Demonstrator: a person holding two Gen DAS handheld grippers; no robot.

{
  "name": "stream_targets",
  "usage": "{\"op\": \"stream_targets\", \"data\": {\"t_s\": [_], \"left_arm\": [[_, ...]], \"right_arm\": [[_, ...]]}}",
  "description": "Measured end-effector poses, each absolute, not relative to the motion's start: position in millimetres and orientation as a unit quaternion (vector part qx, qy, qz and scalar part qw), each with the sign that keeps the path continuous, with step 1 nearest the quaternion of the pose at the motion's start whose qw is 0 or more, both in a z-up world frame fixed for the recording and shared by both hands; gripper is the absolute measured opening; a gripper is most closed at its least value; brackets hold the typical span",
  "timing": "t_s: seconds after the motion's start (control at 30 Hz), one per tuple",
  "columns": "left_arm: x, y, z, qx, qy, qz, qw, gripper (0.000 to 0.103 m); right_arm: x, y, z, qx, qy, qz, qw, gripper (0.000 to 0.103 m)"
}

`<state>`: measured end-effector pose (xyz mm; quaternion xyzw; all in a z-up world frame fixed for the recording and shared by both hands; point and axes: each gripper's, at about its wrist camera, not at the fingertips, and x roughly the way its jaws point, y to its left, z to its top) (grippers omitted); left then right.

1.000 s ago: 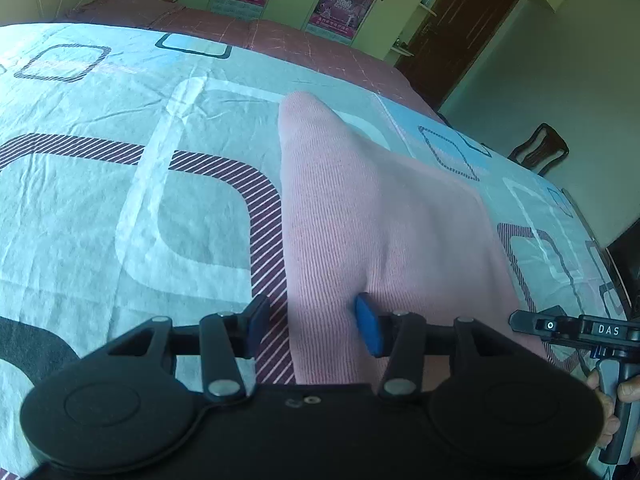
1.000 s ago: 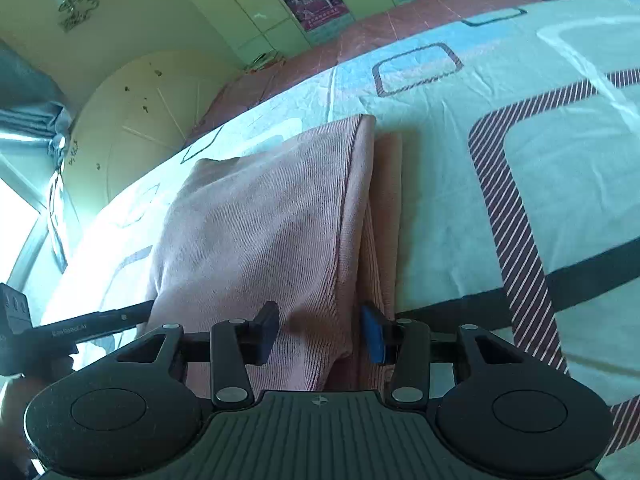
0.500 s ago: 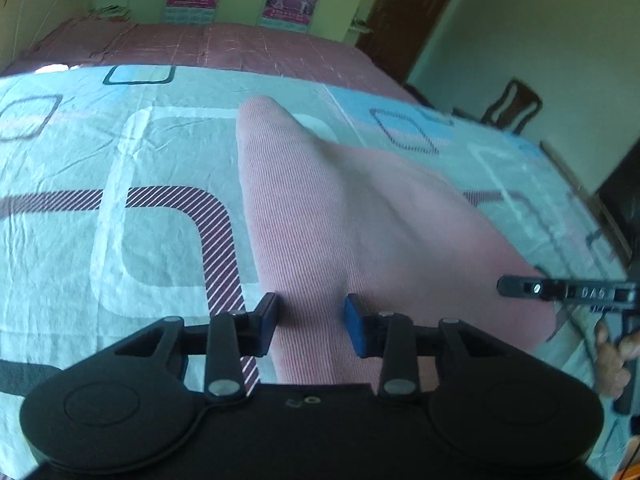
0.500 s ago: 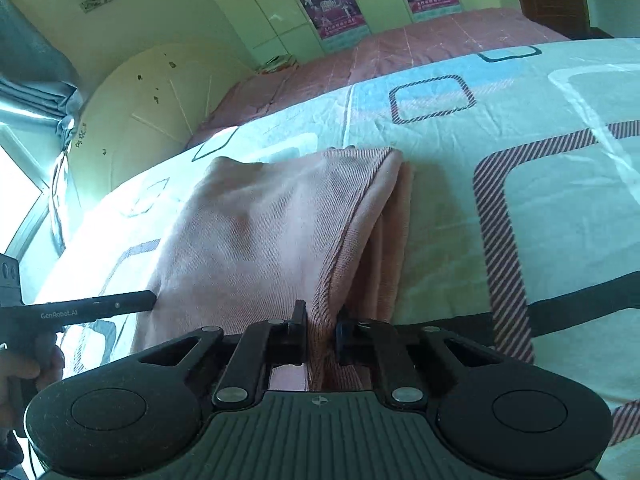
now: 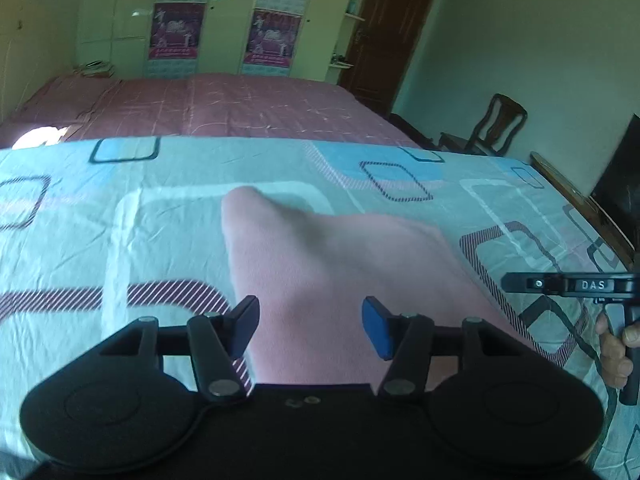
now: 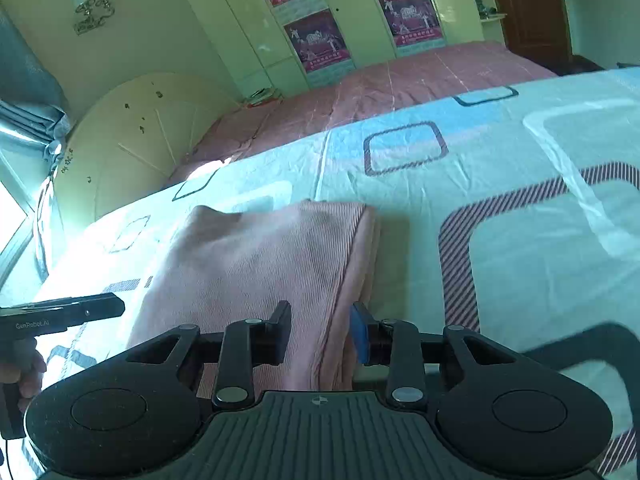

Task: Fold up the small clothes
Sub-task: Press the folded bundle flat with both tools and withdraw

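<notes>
Pink ribbed knit garment [image 5: 320, 272] is lying on the pale blue-green bedsheet with rounded-square outlines and maroon striped bands [image 5: 80, 232], folded lengthwise into a long strip, layered edges stacked along its right side in the right wrist view [image 6: 360, 264]. Far end is rising in a soft hump in the left wrist view.

Left gripper [image 5: 310, 326] is hovering over the near end of the garment. Its jaws have just been opening and are standing well apart; the pink cloth is showing between and beyond them, pads not pressing on it. The right-hand pad is blue [image 5: 376, 330].

Right gripper [image 6: 320, 334] is sitting over the garment's near right edge. Its jaws have just been opening too, after a pinch; they are standing apart now. The folded edge is running up between them, and the blue pad [image 6: 359, 334] is lying just beside that edge. Whether it is still touching the cloth, cannot tell.

Each gripper is showing in the other's view: the right one at the right margin, with fingers of a hand [image 5: 614, 354] around its handle; the left one at the left margin, a hand [image 6: 24, 368] below it.

Beyond the sheet, a dusty-pink bedcover [image 5: 224, 108] is stretching to pale yellow-green wardrobe doors carrying purple posters [image 5: 176, 30]. A dark wooden chair [image 5: 496, 124] is standing by the right wall.
</notes>
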<state>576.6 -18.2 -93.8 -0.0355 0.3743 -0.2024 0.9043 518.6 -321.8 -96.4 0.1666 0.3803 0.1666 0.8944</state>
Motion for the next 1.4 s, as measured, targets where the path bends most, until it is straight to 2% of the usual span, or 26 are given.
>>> {"op": "stream_targets", "data": {"t_s": [0.13,0.23,0.33,0.43,0.53,0.63,0.67,0.8,1.0,1.1,1.27,1.33,1.4], "left_arm": [[622.0,-46.6,-112.9,-0.01,0.384,-0.232,0.894,0.054],[639.5,-57.2,-143.0,0.005,0.418,-0.22,0.881,0.054],[637.7,-53.6,-139.5,0.0,0.407,-0.228,0.884,0.055],[638.6,-38.8,-124.6,-0.019,0.369,-0.225,0.902,0.053],[664.1,-34.4,-122.2,-0.036,0.365,-0.206,0.907,0.053],[696.8,-41.1,-143.5,-0.007,0.426,-0.172,0.888,0.052],[703.4,-41.5,-158.1,-0.009,0.462,-0.173,0.87,0.056],[694.3,-35.5,-156.6,-0.023,0.439,-0.164,0.883,0.054],[633.1,-33.2,-129.1,0.003,0.38,-0.178,0.908,0.052],[605.4,-22.8,-124.1,-0.047,0.382,-0.192,0.903,0.052],[573.2,-34.4,-146.7,0.015,0.398,-0.18,0.899,0.057],[576.8,-28.3,-146.0,-0.013,0.407,-0.169,0.898,0.059],[571.9,-22.7,-136.0,-0.035,0.407,-0.161,0.898,0.056]], "right_arm": [[565.8,-296.9,-106.5,0.118,0.396,0.166,0.895,0.033],[590.4,-290.0,-136.7,0.059,0.45,0.126,0.882,0.033],[591.6,-311.6,-146.4,0.102,0.454,0.136,0.875,0.033],[580.9,-313.2,-125.9,0.09,0.403,0.141,0.9,0.033],[589.4,-301.4,-113.3,0.089,0.368,0.152,0.913,0.033],[615.9,-284.9,-127.5,0.063,0.406,0.144,0.9,0.033],[623.2,-280.1,-138.2,0.046,0.428,0.132,0.893,0.033],[618.9,-289.0,-139.1,0.054,0.424,0.128,0.895,0.033],[573.3,-284.8,-110.3,0.071,0.381,0.178,0.905,0.033],[550.1,-268.9,-103.7,0.073,0.378,0.22,0.896,0.033],[533.5,-242.5,-137.7,-0.012,0.425,0.208,0.881,0.033],[530.5,-241.0,-136.6,-0.008,0.42,0.199,0.885,0.033],[523.9,-239.6,-126.1,0.002,0.413,0.197,0.889,0.033]]}}
